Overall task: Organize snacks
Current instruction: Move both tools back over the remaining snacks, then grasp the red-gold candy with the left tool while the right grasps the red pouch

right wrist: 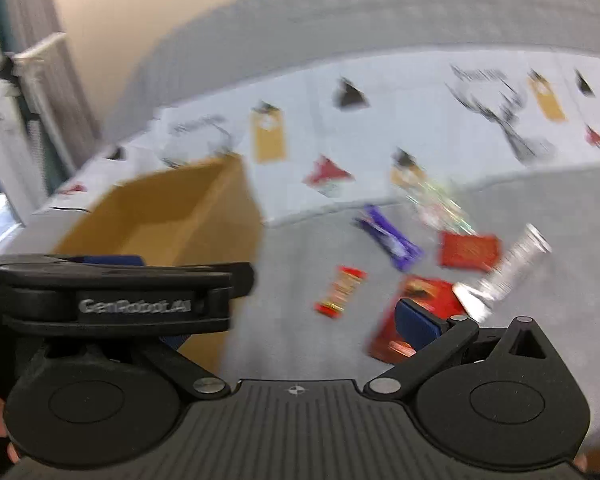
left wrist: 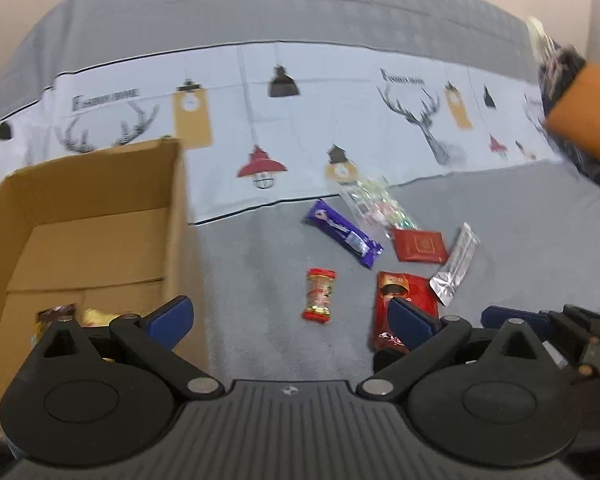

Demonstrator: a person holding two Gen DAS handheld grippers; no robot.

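Both the left gripper (left wrist: pixel 288 320) and right gripper (right wrist: pixel 296 320) hang with fingers spread wide, empty. Nearest lies the big red packet (left wrist: pixel 404 308), partly under a fingertip; a rushed close might only crumple it. Beyond, small red candy (left wrist: pixel 319 295), purple bar (left wrist: pixel 343 233), probably a silver sachet (left wrist: pixel 456 262). The cardboard box (left wrist: pixel 100 216) sits left.

grey bed (left wrist: pixel 260 280), deer-print sheet (left wrist: pixel 300 128), orange sleeve (left wrist: pixel 588 116)
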